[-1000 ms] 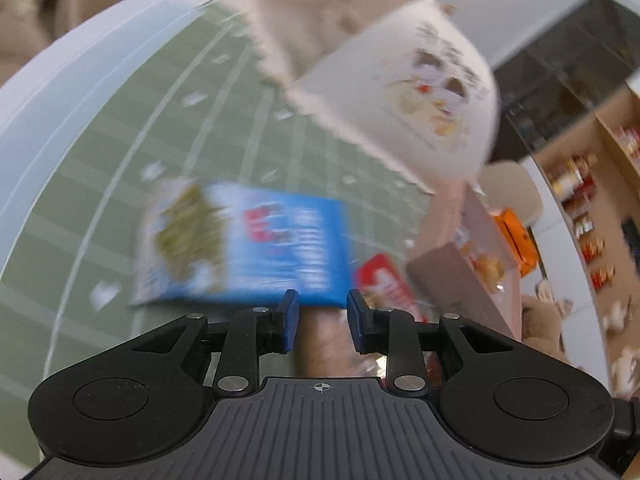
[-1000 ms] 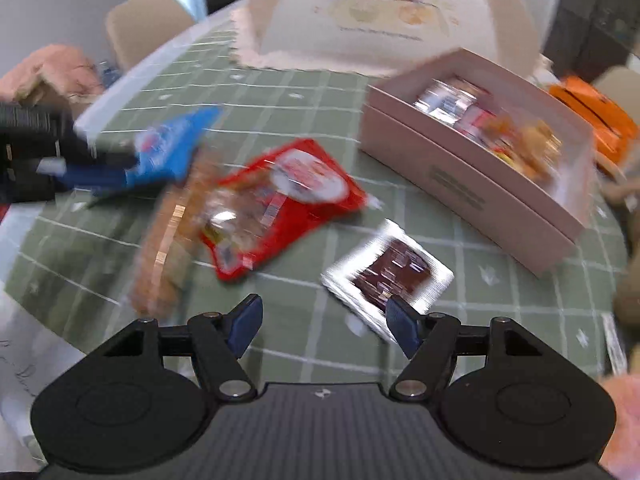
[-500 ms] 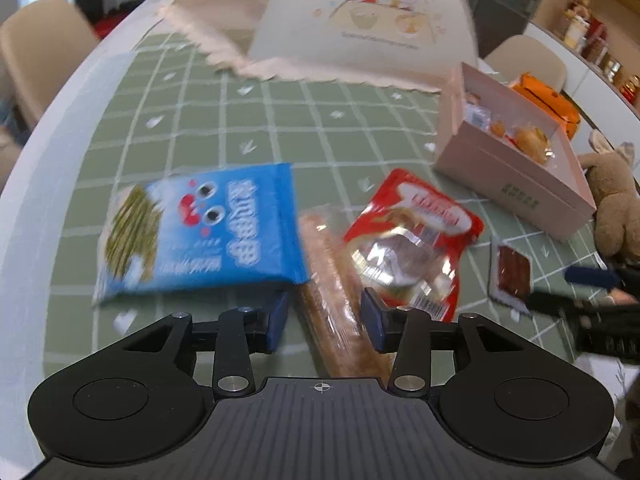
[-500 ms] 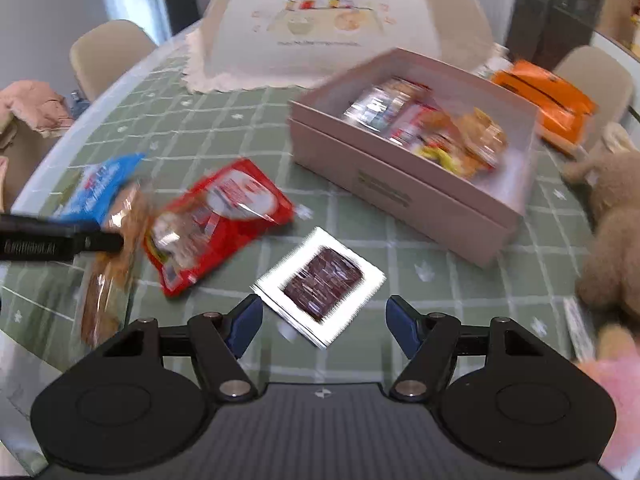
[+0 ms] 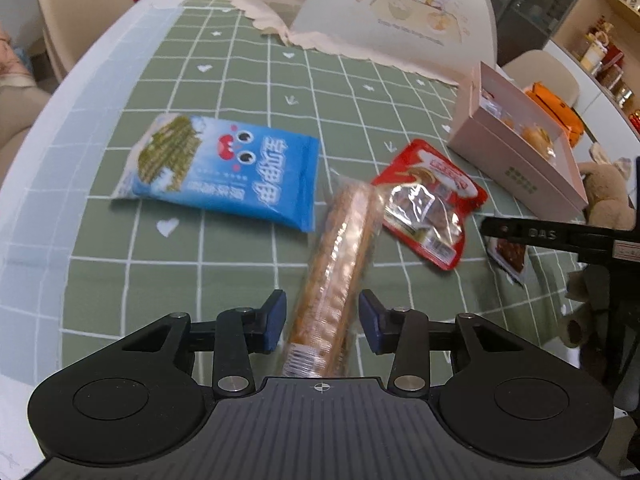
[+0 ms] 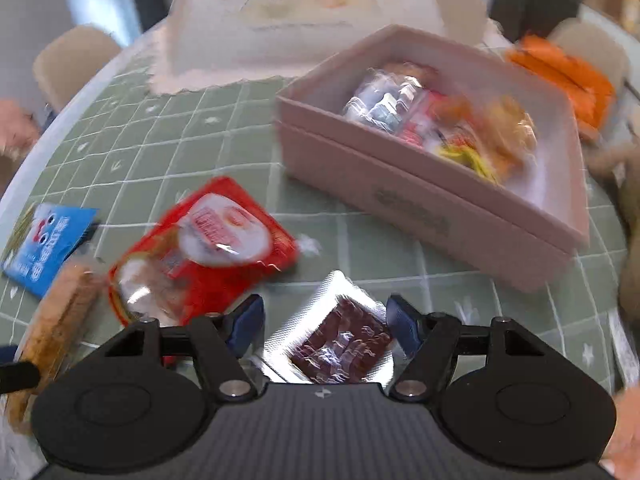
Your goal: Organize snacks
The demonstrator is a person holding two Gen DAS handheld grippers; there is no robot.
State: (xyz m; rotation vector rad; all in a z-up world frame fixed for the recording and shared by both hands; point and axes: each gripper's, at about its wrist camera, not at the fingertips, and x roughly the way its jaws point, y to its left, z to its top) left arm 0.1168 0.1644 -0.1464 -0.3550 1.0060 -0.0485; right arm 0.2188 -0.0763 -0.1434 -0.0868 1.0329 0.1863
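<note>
On the green checked tablecloth [image 5: 240,80] lie a blue seaweed snack bag [image 5: 224,168], a long cracker sleeve [image 5: 340,256], a red pouch [image 5: 432,200] and a silver-edged dark jerky packet [image 6: 340,340]. My left gripper [image 5: 322,322] is open, its fingers either side of the cracker sleeve's near end. My right gripper [image 6: 324,326] is open, low over the jerky packet, which lies between its fingers. The pink box [image 6: 440,208] with several snacks inside stands behind it. The red pouch [image 6: 204,248] lies to its left.
A cartoon-printed mesh food cover [image 5: 404,20] stands at the back of the table. An orange bag [image 6: 564,72] lies behind the box. A plush toy [image 5: 608,192] sits at the right edge. Chairs [image 5: 80,12] surround the table. The table's white rim [image 5: 52,128] curves along the left.
My left gripper swung from the blue bag to the cracker sleeve and opened wider. My right gripper moved forward and down until the jerky packet lay between its fingers.
</note>
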